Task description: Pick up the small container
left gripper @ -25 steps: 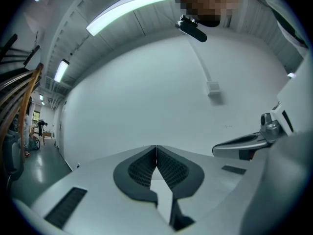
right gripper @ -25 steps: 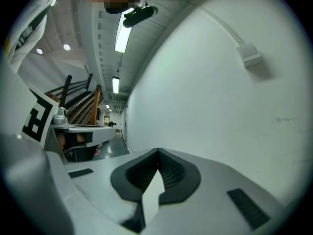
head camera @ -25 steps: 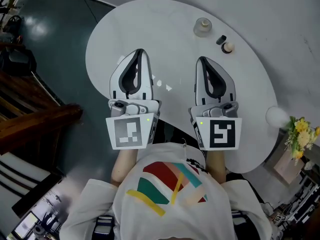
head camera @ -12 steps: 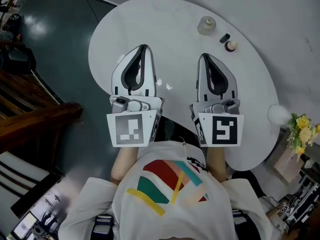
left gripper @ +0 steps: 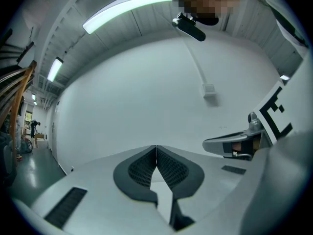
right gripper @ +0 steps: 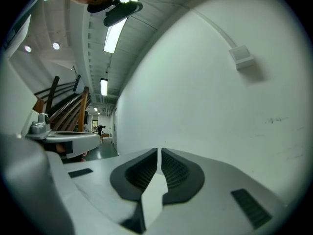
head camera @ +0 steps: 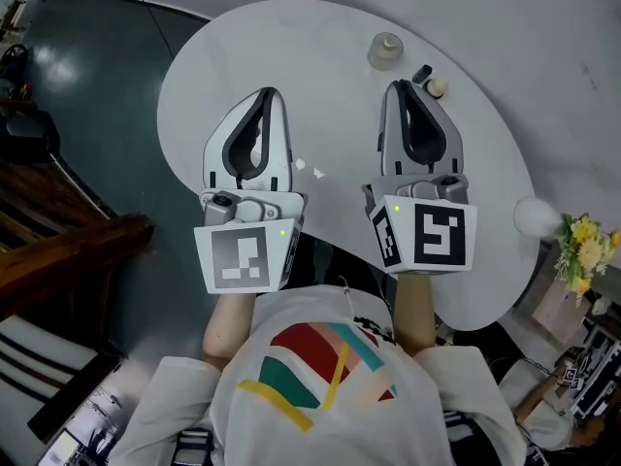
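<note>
Head view: left gripper (head camera: 267, 95) and right gripper (head camera: 397, 86) are held level, side by side over the white tabletop (head camera: 291, 37). Looks like a ready pose. The small container (head camera: 385, 51), apparently a pale lidded jar, stands untouched near the far edge, ahead of the right gripper, so that's the likely picker.
Left gripper view: jaws together, empty.
Right gripper view: jaws closed to a slit, empty. They must open first.

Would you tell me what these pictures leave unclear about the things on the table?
Container: head view, too small to tell its contents.
Black bit and round bit beside it: head view, too small to identify.
Table: absent from both gripper views, which face a wall.
</note>
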`<state>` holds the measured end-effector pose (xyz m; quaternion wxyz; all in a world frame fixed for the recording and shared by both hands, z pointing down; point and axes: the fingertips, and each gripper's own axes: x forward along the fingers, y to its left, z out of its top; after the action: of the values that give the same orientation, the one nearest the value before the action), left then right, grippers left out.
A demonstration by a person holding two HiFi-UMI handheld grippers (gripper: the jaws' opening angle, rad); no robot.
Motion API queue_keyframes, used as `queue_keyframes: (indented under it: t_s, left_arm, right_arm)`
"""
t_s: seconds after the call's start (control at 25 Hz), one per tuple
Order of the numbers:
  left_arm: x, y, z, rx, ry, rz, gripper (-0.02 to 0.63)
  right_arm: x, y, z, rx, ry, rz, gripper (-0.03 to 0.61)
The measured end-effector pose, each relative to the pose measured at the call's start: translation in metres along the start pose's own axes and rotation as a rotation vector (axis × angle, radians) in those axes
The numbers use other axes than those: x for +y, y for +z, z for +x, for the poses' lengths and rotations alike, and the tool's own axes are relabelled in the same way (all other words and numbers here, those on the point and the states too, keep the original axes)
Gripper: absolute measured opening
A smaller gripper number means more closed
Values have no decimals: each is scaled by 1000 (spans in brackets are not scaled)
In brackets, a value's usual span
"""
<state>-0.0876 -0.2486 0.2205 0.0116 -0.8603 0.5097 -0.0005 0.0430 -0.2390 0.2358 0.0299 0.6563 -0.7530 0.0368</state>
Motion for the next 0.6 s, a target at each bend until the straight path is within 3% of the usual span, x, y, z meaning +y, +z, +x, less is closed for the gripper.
queue_keyframes:
  t_s: [0.24,0.4,0.6]
  left_arm:
    - [1,3,20,-27,-13,19,18]
    - [-4,-6,27,-10,-34,14,18]
    - [-5,-23,39,21,-45,6,18]
  right_arm:
    - [-11,3,22,-8,-31,-22,84]
    - [-16,-4,37,6,-43,-42,192]
    - [-25,-23,60,35,-60,-19,247]
